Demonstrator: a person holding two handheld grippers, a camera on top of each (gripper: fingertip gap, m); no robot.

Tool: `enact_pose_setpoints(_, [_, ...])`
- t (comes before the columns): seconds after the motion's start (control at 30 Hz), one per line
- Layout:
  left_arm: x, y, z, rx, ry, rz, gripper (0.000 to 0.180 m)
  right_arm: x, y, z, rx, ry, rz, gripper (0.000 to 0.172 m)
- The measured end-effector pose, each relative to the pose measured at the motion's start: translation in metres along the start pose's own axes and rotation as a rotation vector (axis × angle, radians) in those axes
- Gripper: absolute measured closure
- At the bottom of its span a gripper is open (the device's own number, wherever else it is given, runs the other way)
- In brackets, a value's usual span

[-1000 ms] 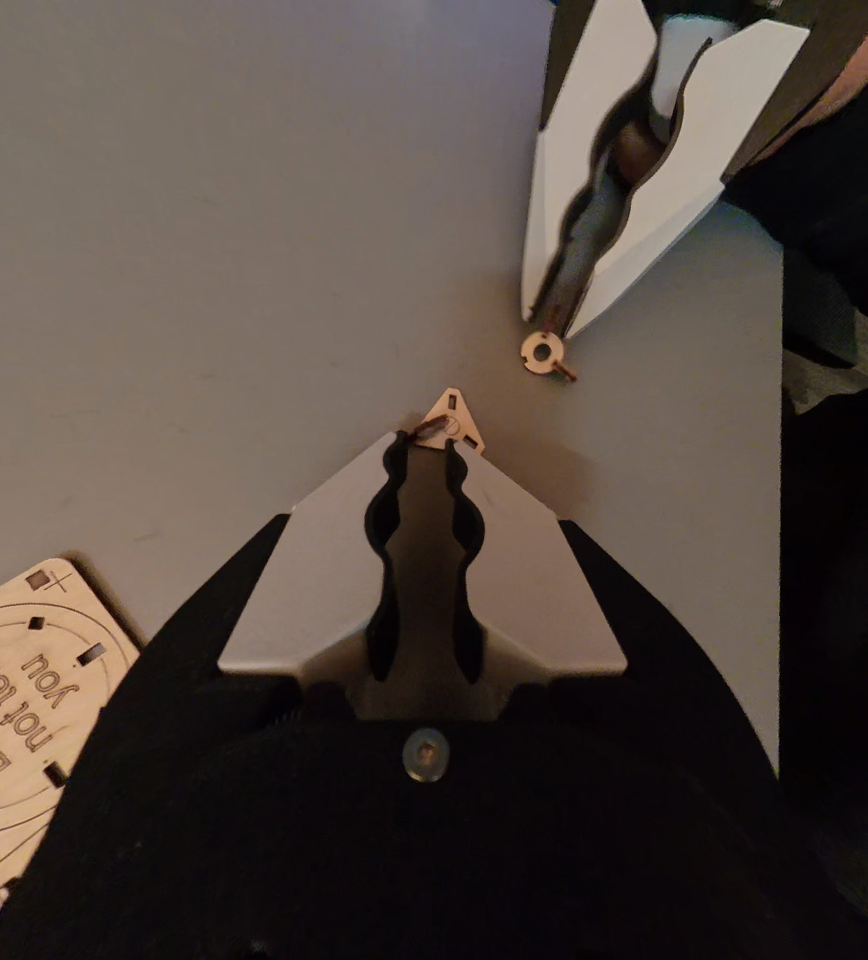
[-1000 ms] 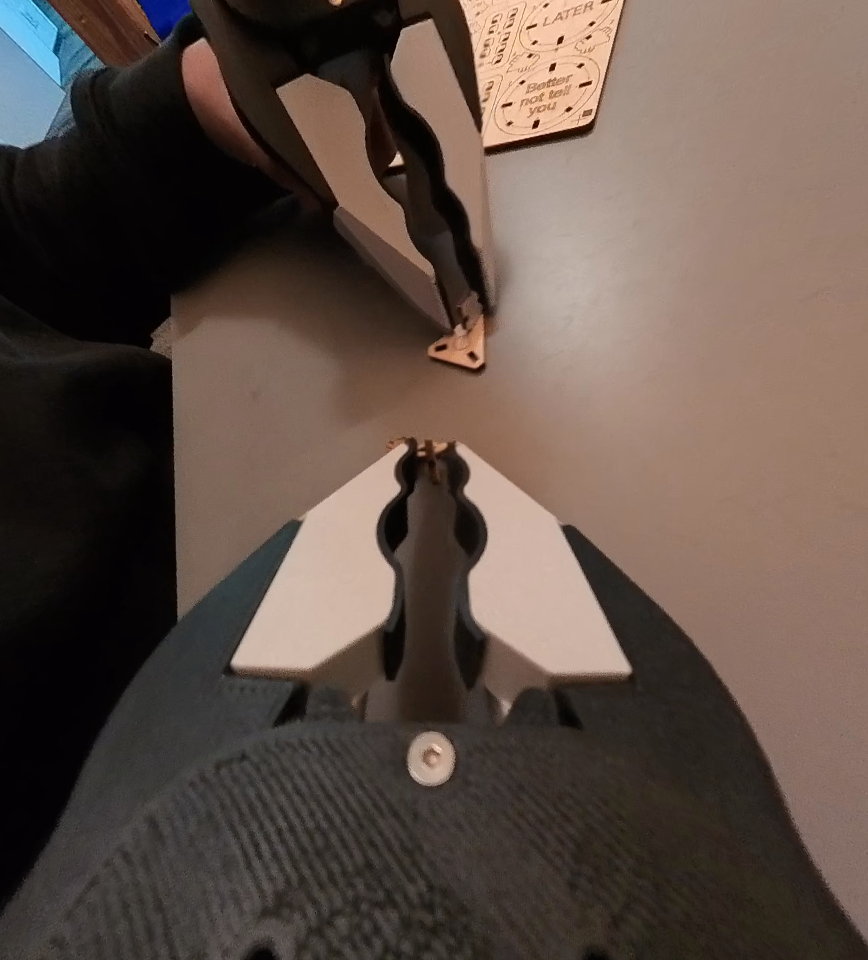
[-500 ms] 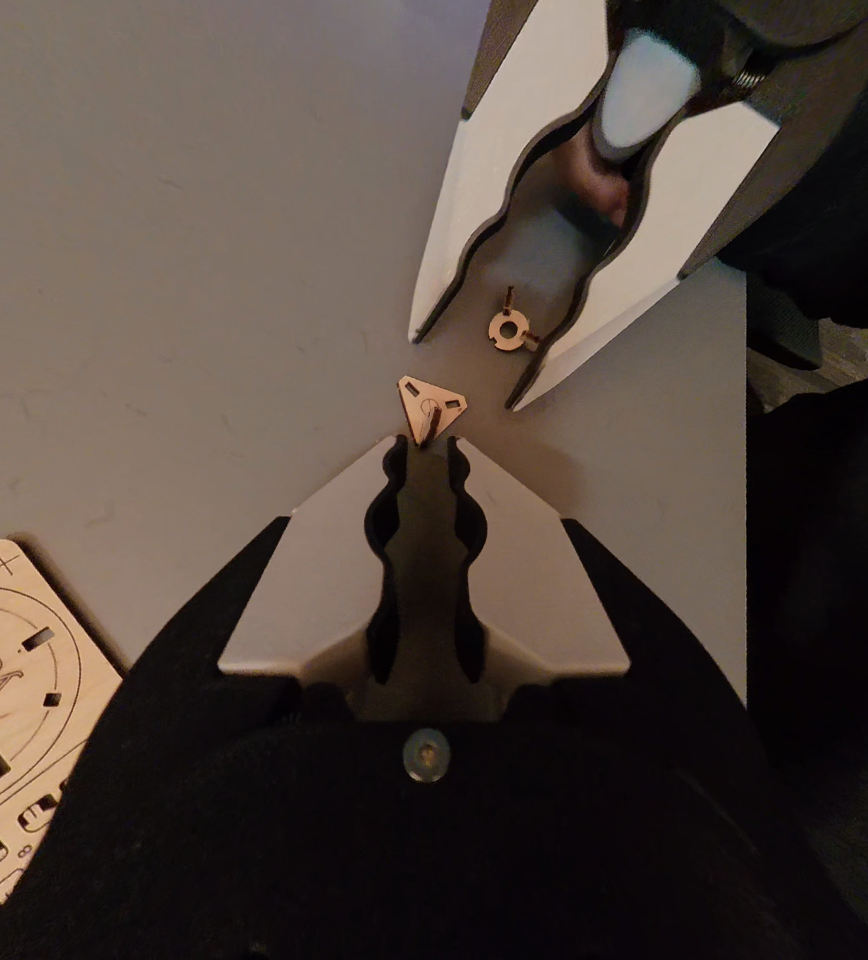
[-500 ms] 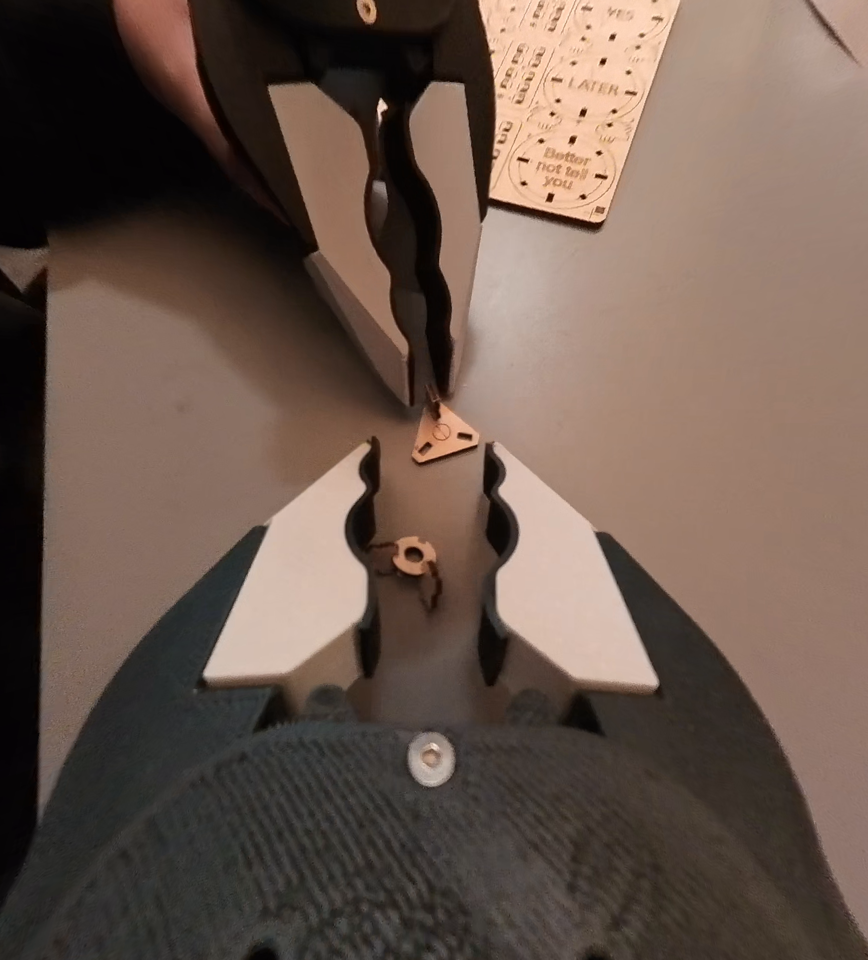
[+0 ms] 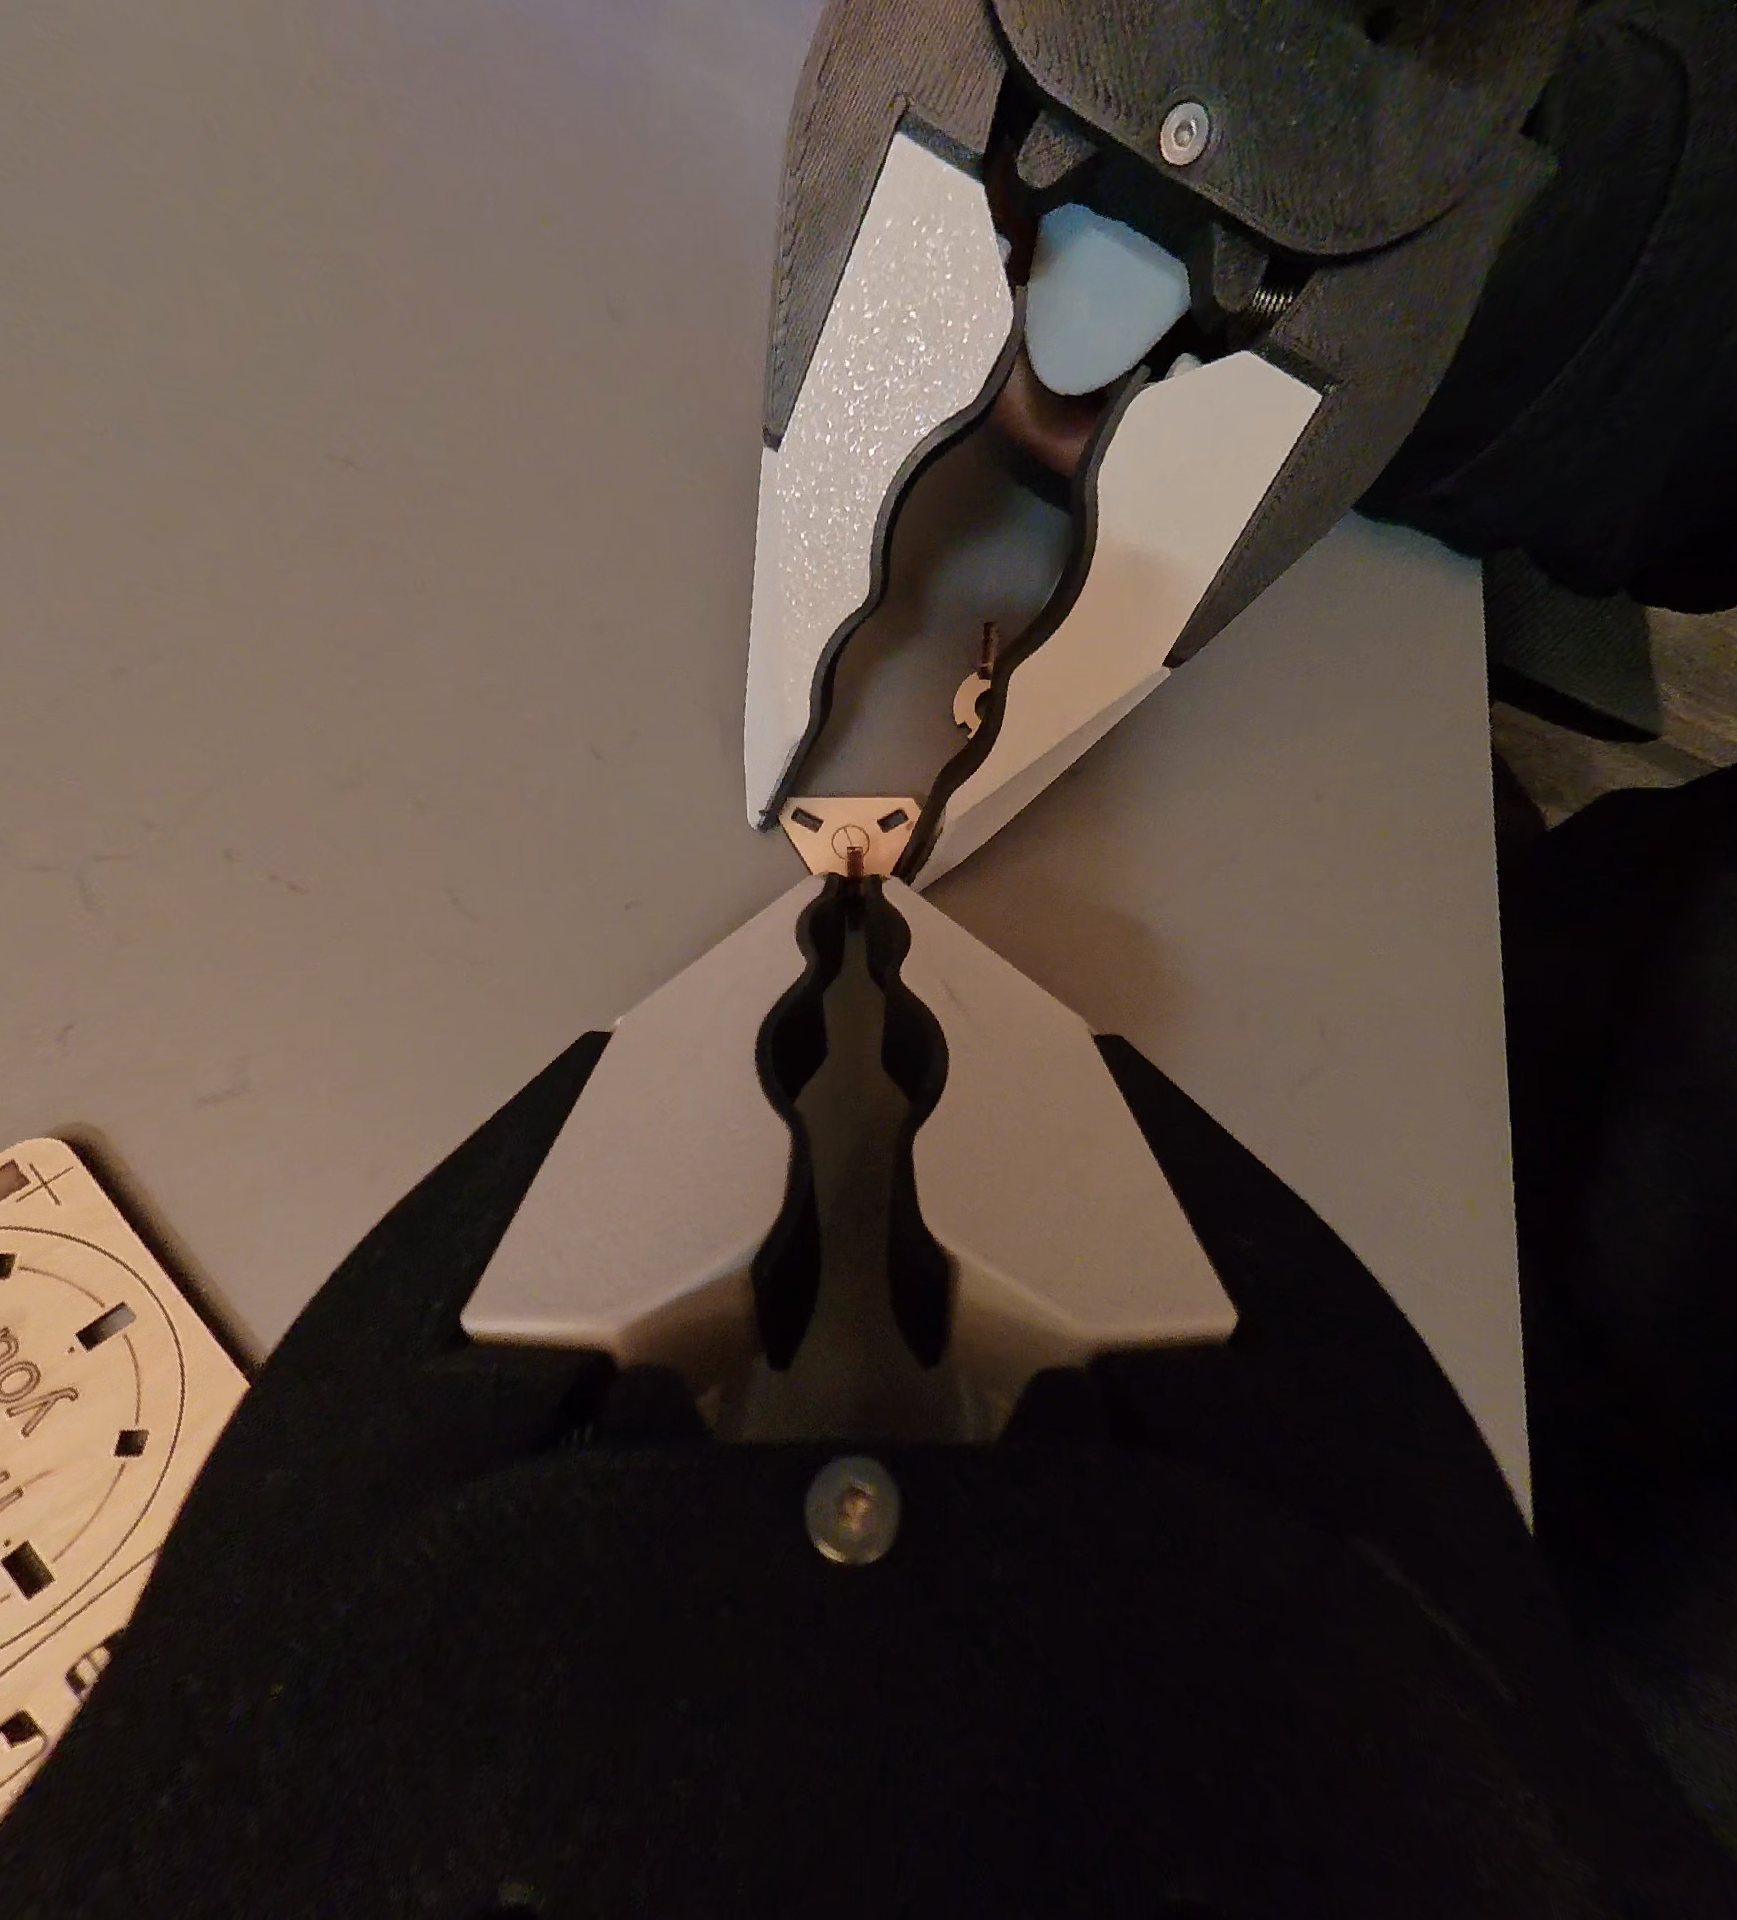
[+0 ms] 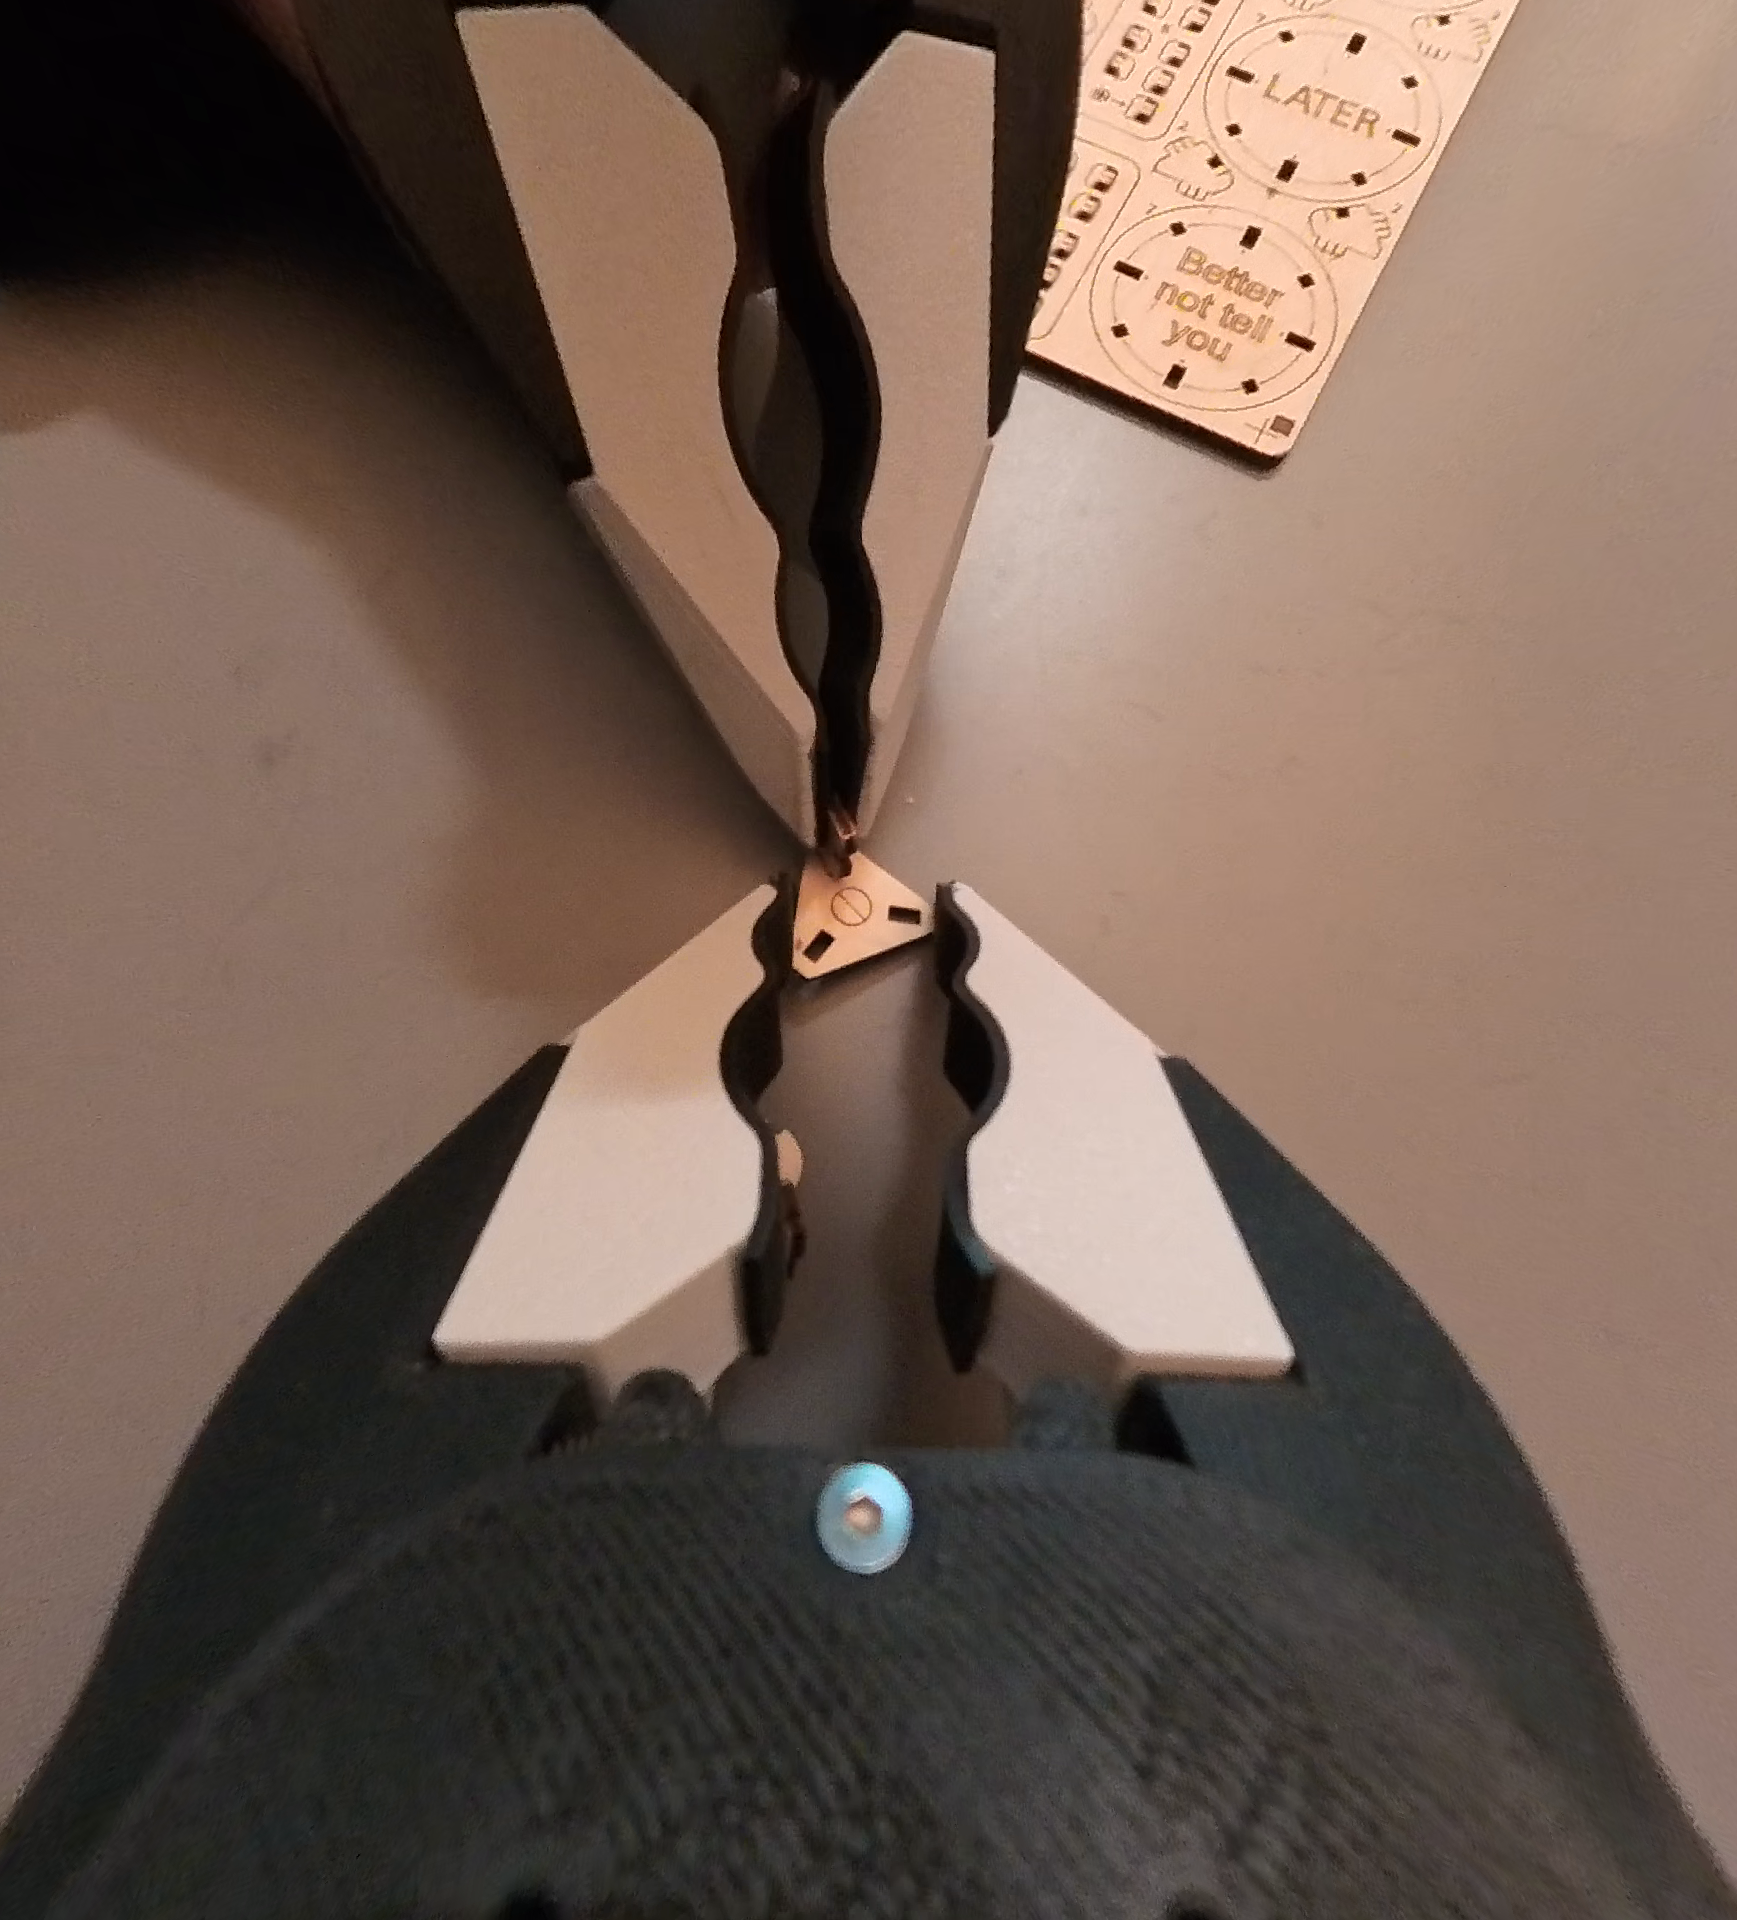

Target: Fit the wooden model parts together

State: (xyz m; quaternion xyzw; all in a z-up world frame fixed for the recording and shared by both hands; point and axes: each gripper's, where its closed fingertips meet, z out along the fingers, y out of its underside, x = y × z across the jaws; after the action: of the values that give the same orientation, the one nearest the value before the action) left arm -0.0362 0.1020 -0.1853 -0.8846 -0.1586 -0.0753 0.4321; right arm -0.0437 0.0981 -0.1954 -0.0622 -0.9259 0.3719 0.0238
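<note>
A small wooden triangle (image 5: 848, 831) with slots lies on the grey table (image 5: 324, 623). My left gripper (image 5: 851, 883) is shut on a thin wooden peg (image 5: 851, 862) that stands in the triangle's near corner; the right wrist view also shows it (image 6: 836, 847). My right gripper (image 6: 859, 909) has come from the opposite side. Its two fingertips touch the triangle (image 6: 848, 920) at its left and right corners. A small wooden ring piece (image 5: 968, 707) with pegs lies loose on the table between the right gripper's fingers, partly hidden by one finger, and shows in the right wrist view (image 6: 789, 1158).
A laser-cut wooden sheet (image 5: 12, 1403) with round engraved parts lies on the table beside the left gripper, and shows in the right wrist view (image 6: 1259, 208). The table's edge (image 5: 1498, 1039) runs close by the grippers. Dark sleeves sit behind both grippers. Left and right tips are no more than a few centimetres apart.
My right gripper let go of the ring piece, opened wide, moved forward over it, then narrowed onto the triangle. My left gripper's jaws closed tight on the peg, and the triangle turned.
</note>
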Motion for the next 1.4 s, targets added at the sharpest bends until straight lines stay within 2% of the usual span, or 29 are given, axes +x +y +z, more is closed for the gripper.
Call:
enact_pose_setpoints(0.27, [-0.002,-0.008,-0.002,0.043,-0.087,0.046,0.180,0.001,0.000,0.002,-0.079,0.039,0.021,0.147])
enact_pose_setpoints(0.4, [-0.003,-0.013,-0.001,0.076,-0.131,-0.006,0.180,0.002,0.001,0.001,-0.152,0.065,0.012,0.148])
enact_pose_setpoints(0.43, [-0.003,-0.017,-0.004,0.113,-0.115,-0.040,0.180,0.002,0.001,0.001,-0.167,0.067,0.014,0.148])
enact_pose_setpoints(0.5, [-0.002,-0.044,-0.028,0.297,-0.048,-0.133,0.180,0.002,0.002,0.001,-0.187,0.058,0.023,0.148])
enact_pose_setpoints(0.53, [-0.010,-0.046,-0.036,0.311,-0.074,-0.151,0.180,0.002,0.002,0.001,-0.192,0.053,0.024,0.148])
enact_pose_setpoints(0.6, [-0.022,-0.038,-0.040,0.283,-0.156,-0.130,0.180,0.002,0.001,0.001,-0.191,0.053,0.010,0.148])
enact_pose_setpoints(0.7, [-0.015,-0.019,-0.030,0.183,-0.196,-0.074,0.180,0.002,0.000,0.001,-0.169,0.058,0.013,0.148])
enact_pose_setpoints(0.83, [0.001,0.003,-0.022,0.084,-0.186,-0.049,0.180,-0.009,-0.008,0.000,-0.106,0.020,0.036,0.147])
enact_pose_setpoints(0.97, [0.008,0.005,-0.034,0.123,-0.162,-0.084,0.180,-0.016,-0.008,-0.005,-0.106,0.026,0.025,0.146])
enact_pose_setpoints(1.07, [0.005,0.014,-0.039,0.100,-0.180,-0.106,0.180,-0.026,-0.014,-0.011,-0.075,0.001,0.033,0.131])
enact_pose_setpoints(1.13, [0.004,0.020,-0.038,0.085,-0.191,-0.109,0.180,-0.023,-0.013,-0.019,-0.065,0.036,0.033,0.128])
enact_pose_setpoints(1.3, [0.008,0.018,-0.038,0.112,-0.174,-0.113,0.180,0.005,0.011,-0.051,-0.067,0.185,0.077,0.137])
enact_pose_setpoints(1.4, [0.011,0.015,-0.037,0.129,-0.159,-0.111,0.180,0.012,0.033,-0.065,-0.092,0.213,0.140,0.144])
